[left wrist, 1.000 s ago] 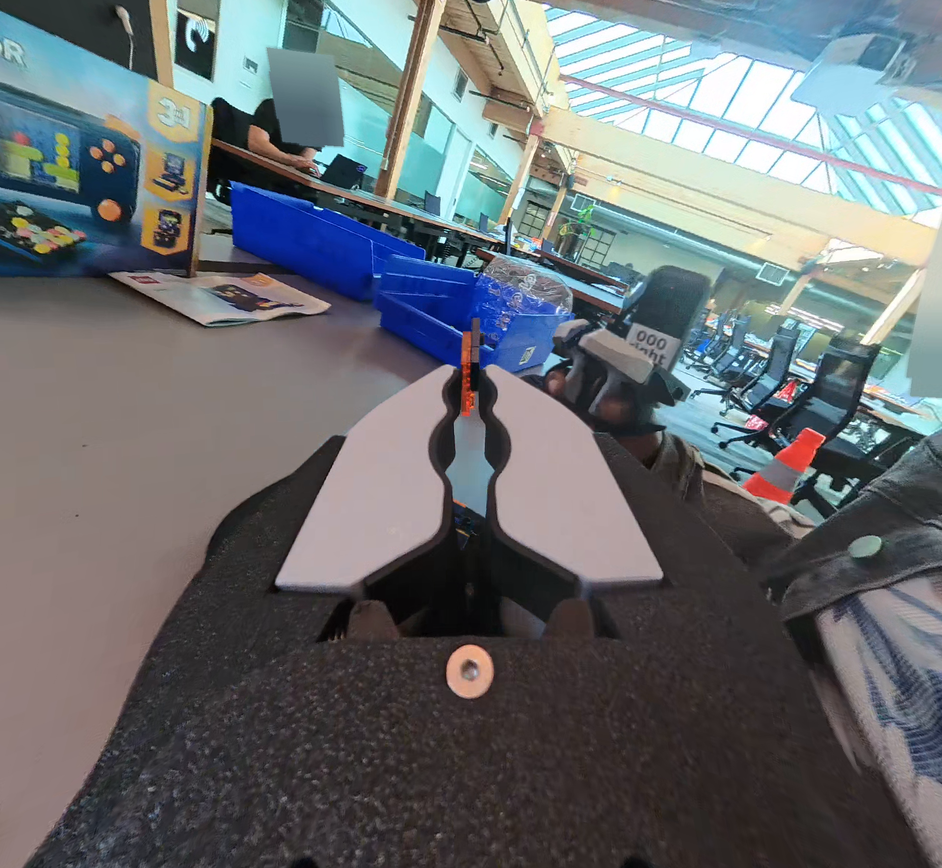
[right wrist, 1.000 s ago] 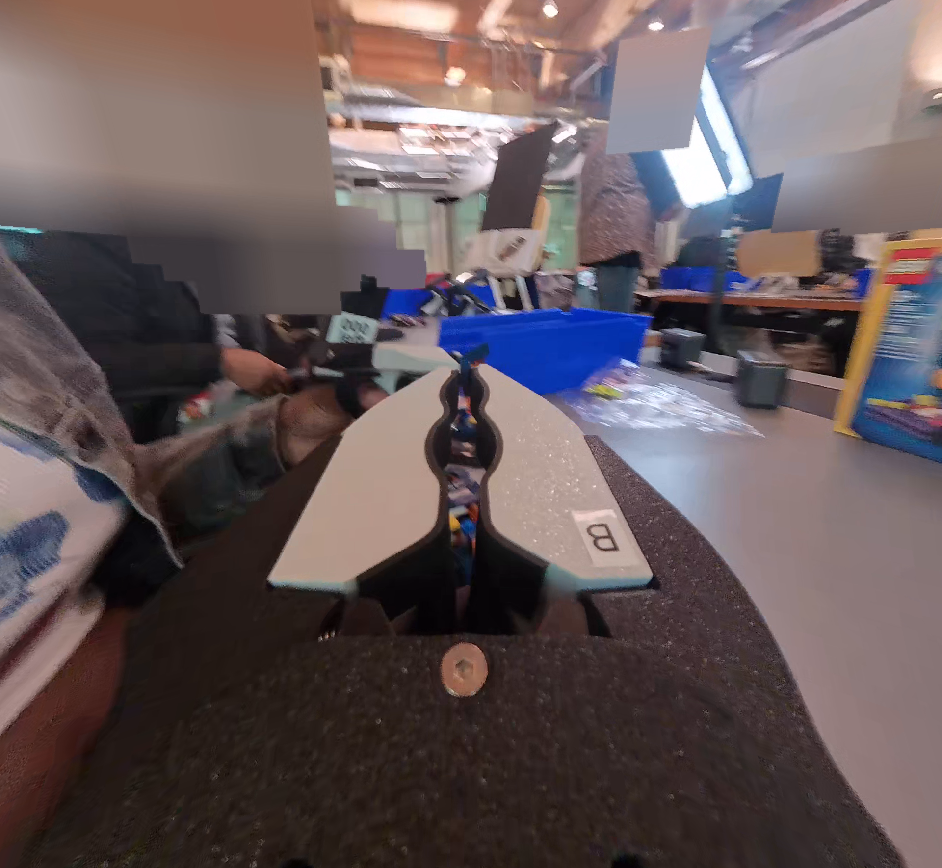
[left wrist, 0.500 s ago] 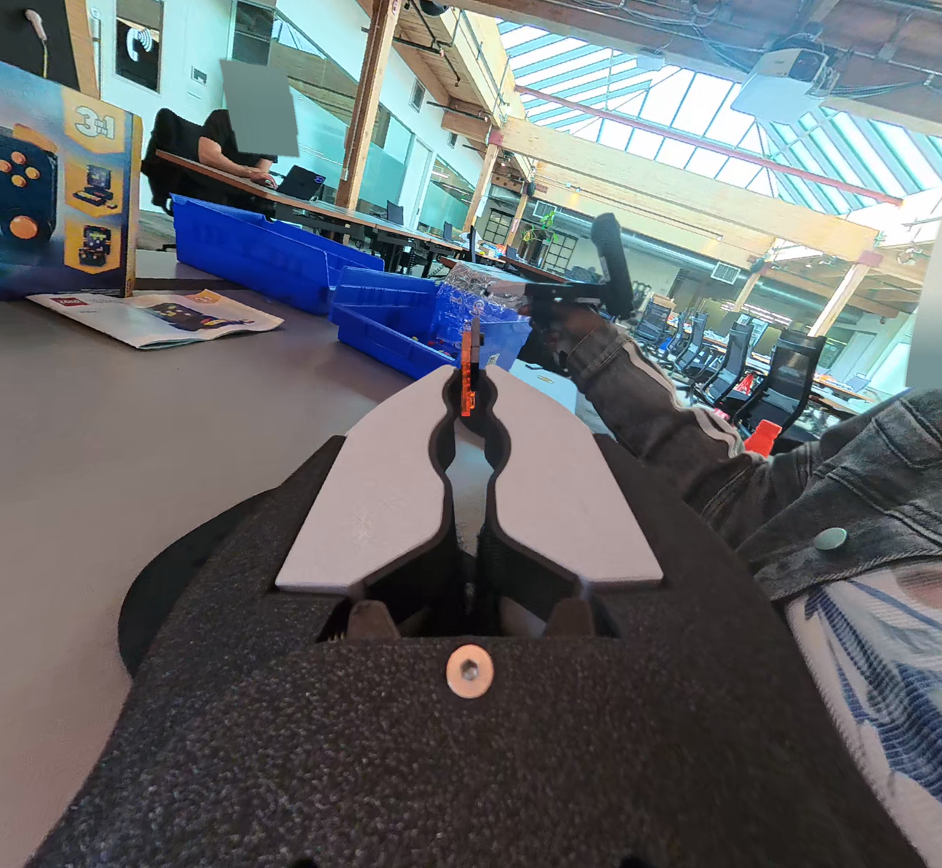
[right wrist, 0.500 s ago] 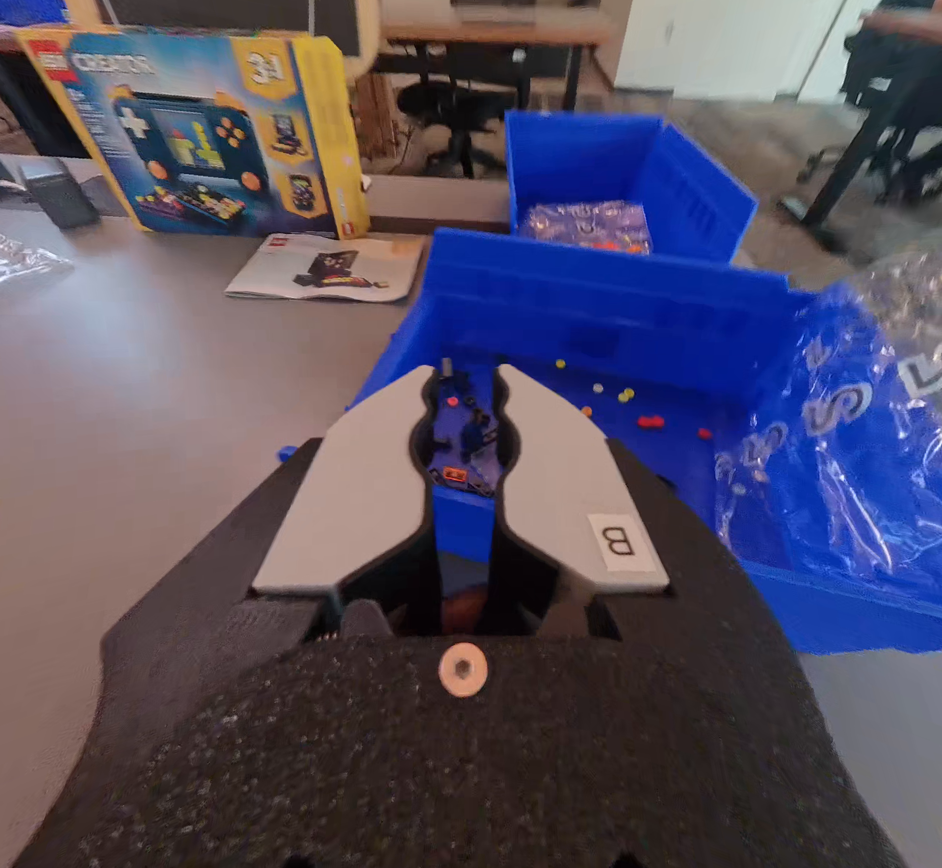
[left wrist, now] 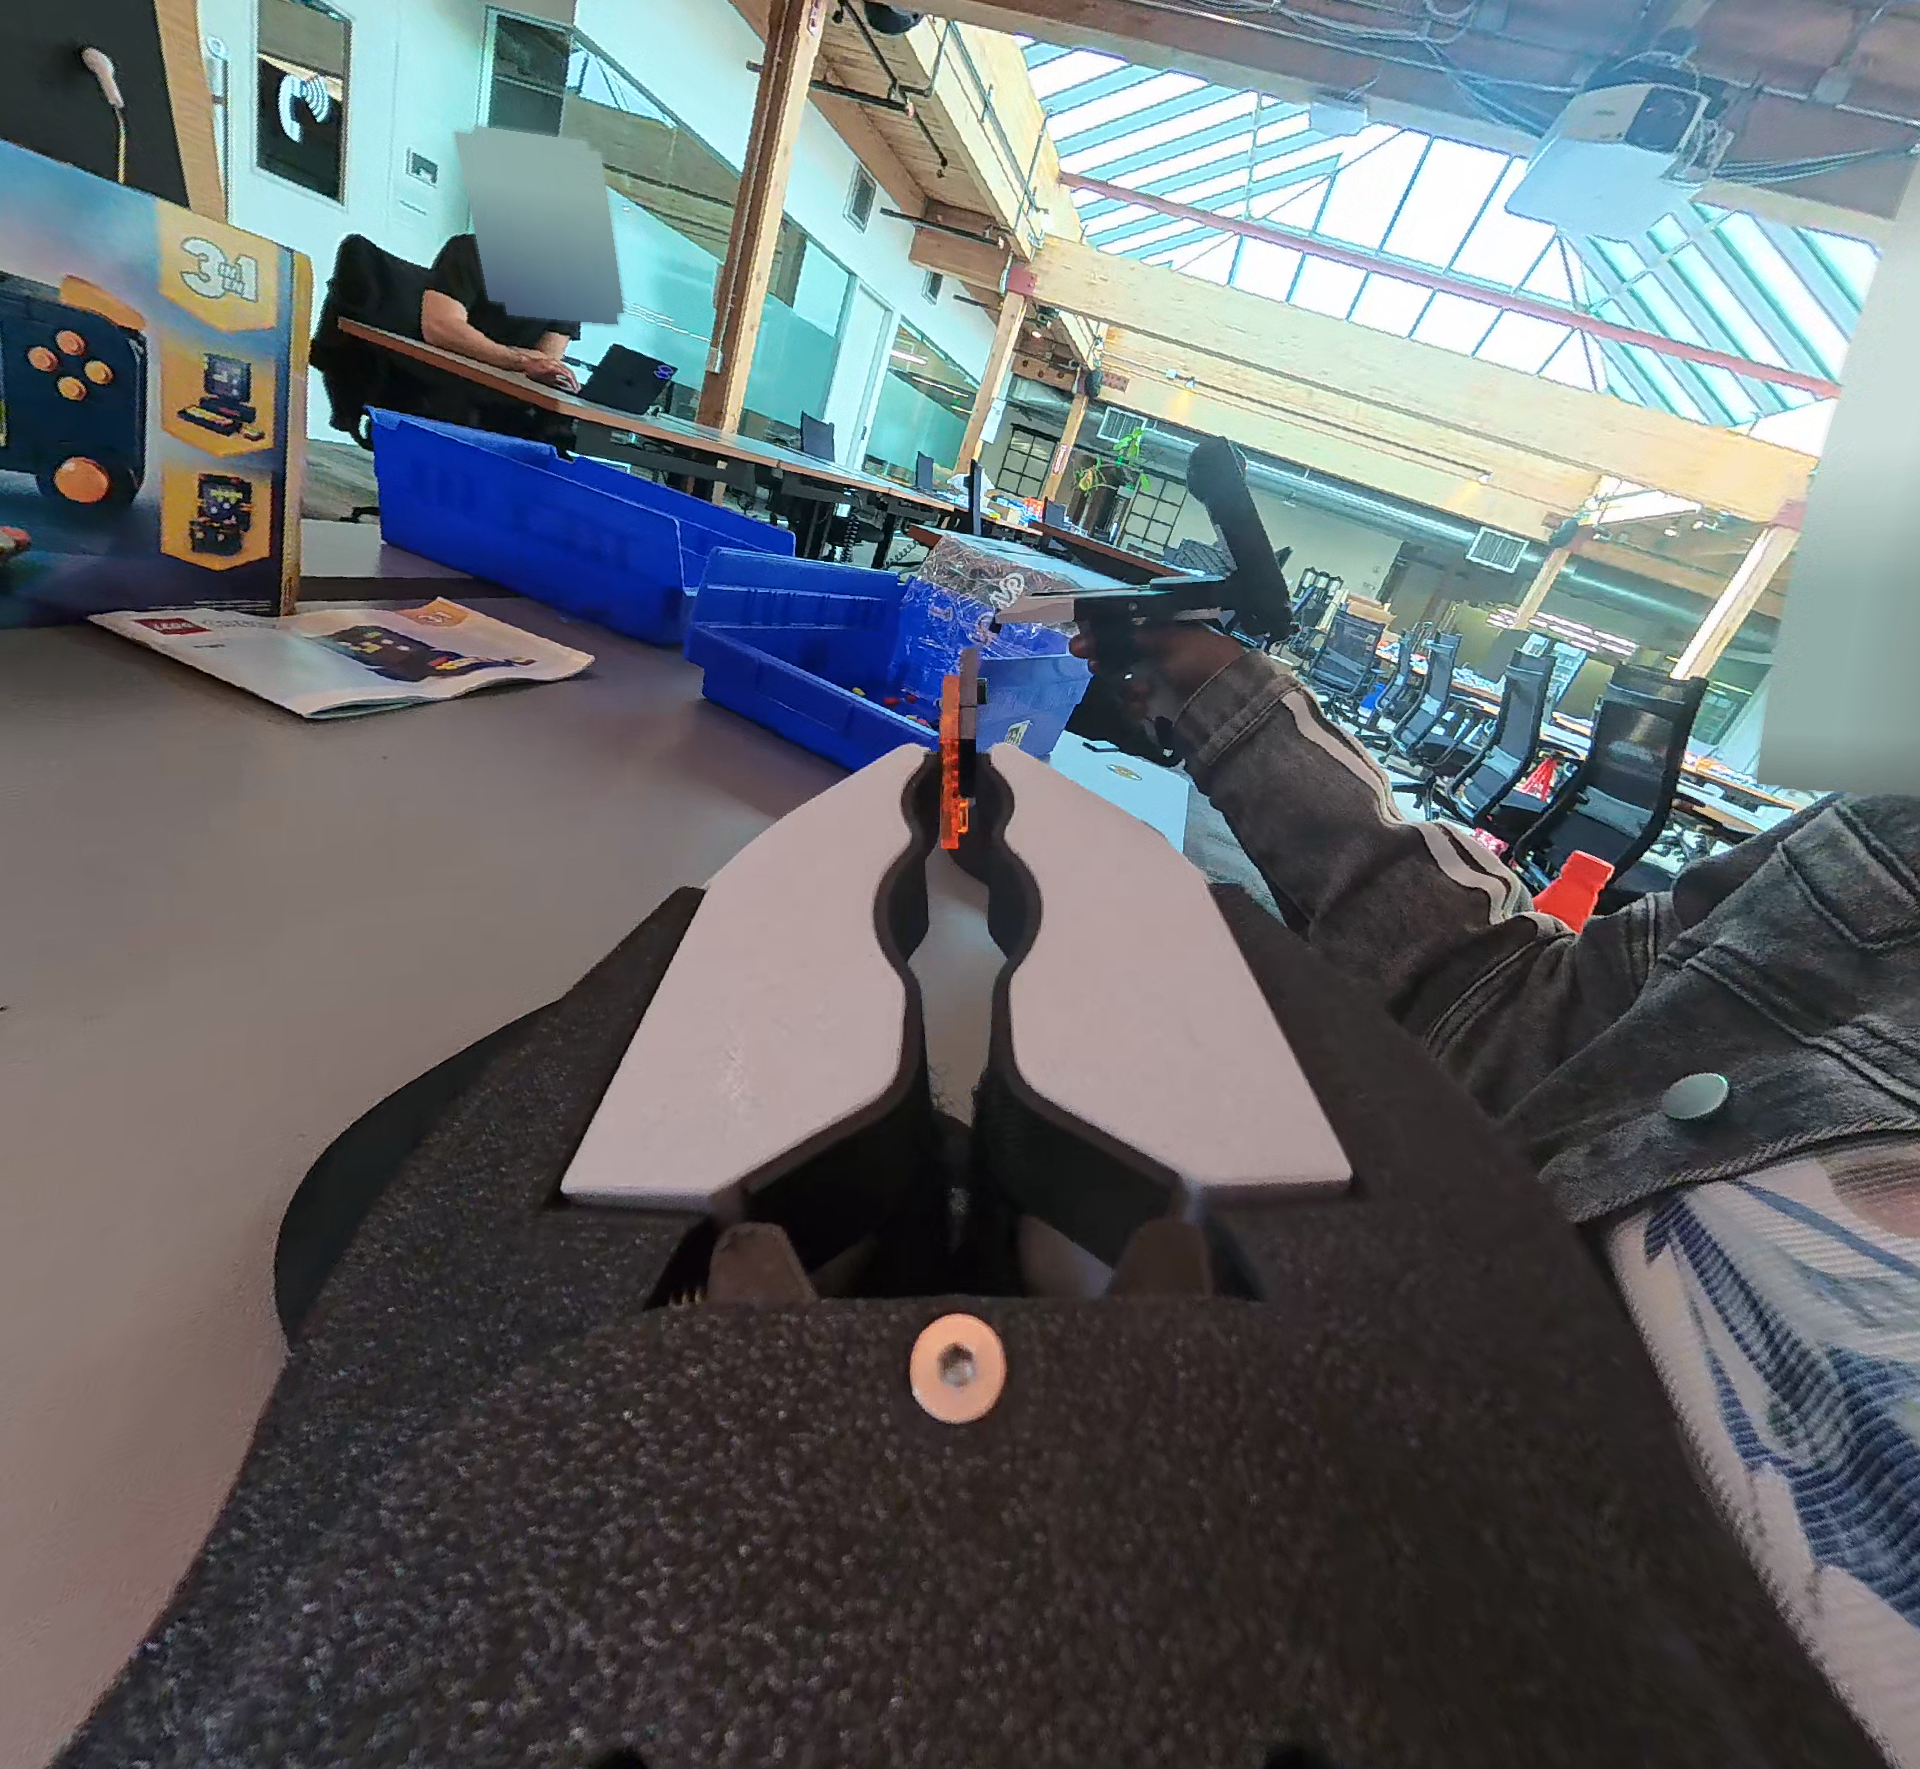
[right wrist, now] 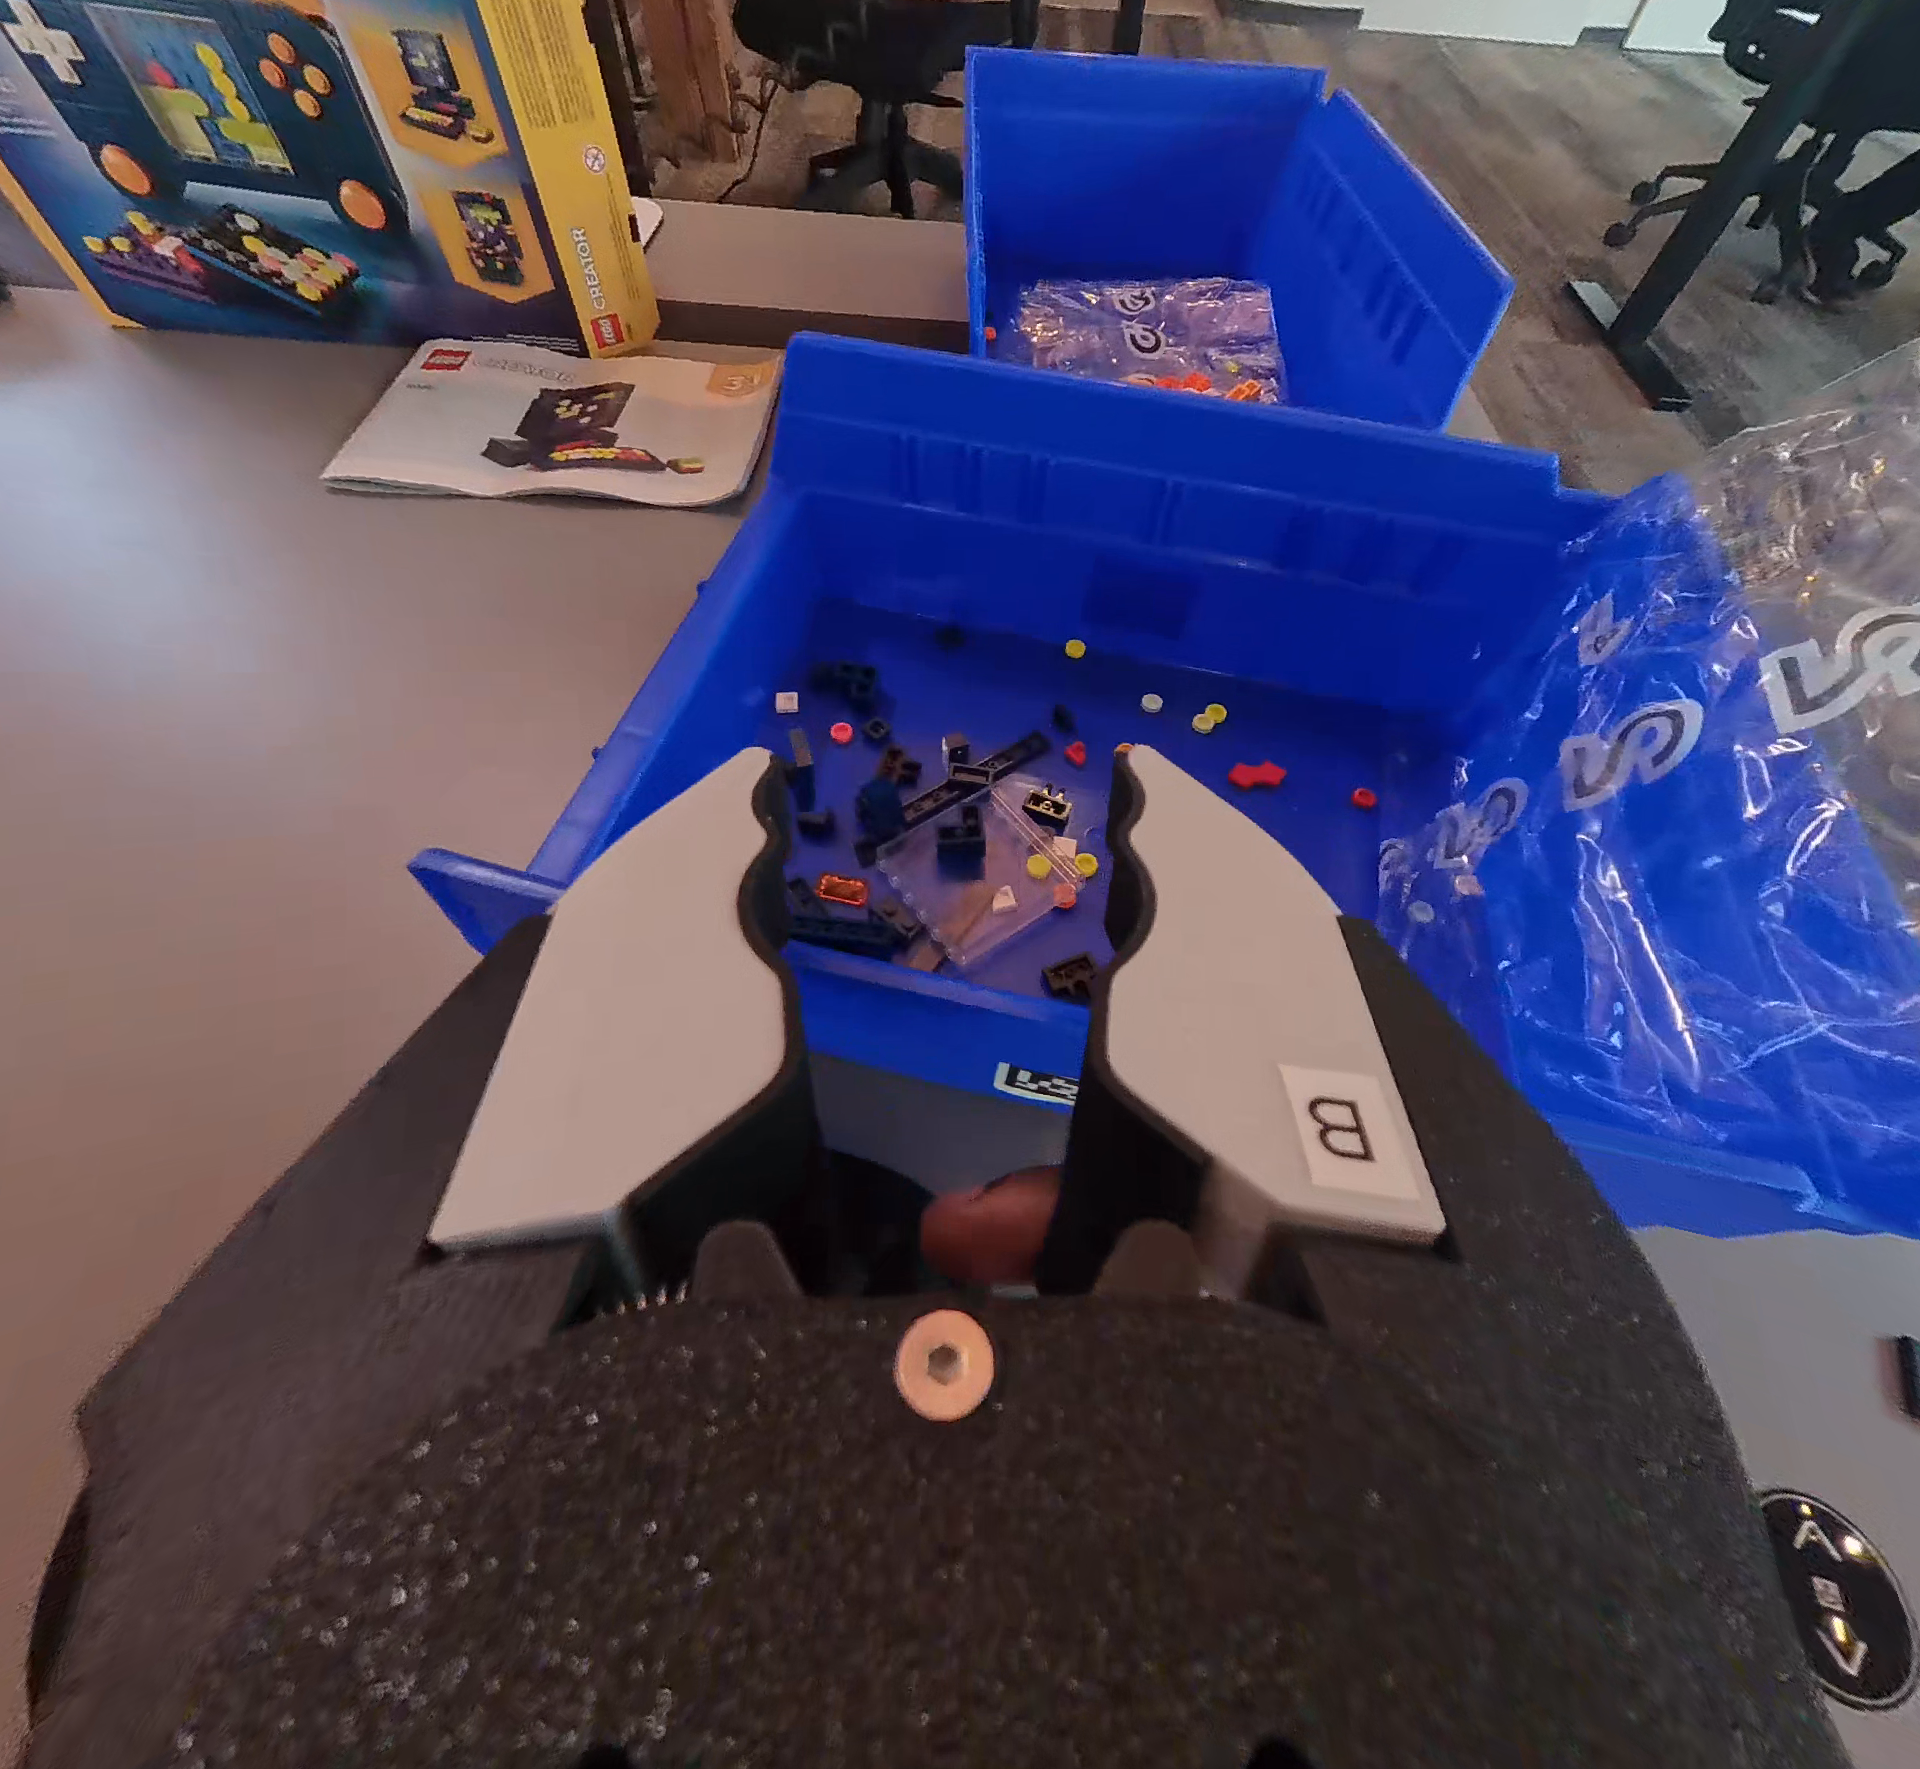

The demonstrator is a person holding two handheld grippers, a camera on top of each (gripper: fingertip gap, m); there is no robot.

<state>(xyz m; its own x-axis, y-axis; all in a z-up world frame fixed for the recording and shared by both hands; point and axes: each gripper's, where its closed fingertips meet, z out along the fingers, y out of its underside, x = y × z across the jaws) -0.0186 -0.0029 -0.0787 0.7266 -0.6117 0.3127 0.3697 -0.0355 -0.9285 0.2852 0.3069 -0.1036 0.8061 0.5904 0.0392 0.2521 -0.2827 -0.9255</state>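
Note:
My left gripper is shut on a small stack of toy bricks, a clear orange plate with black and grey pieces on it, held upright above the grey table. My right gripper is open and empty, hovering above a blue bin that holds several small loose bricks, among them black pieces, a clear plate, yellow and red studs. The right gripper also shows in the left wrist view, held by a hand in a grey denim sleeve over the same bin.
A second blue bin with a bag of bricks stands behind the first. A crinkled clear plastic bag lies over the first bin's right side. A toy box and a booklet are at the far left. A person sits at a far desk. Left tips to right tips: about 45 cm.
My right gripper swung round to the blue bin and its jaws went from shut to wide open. My left gripper kept its hold on the brick stack and barely moved.

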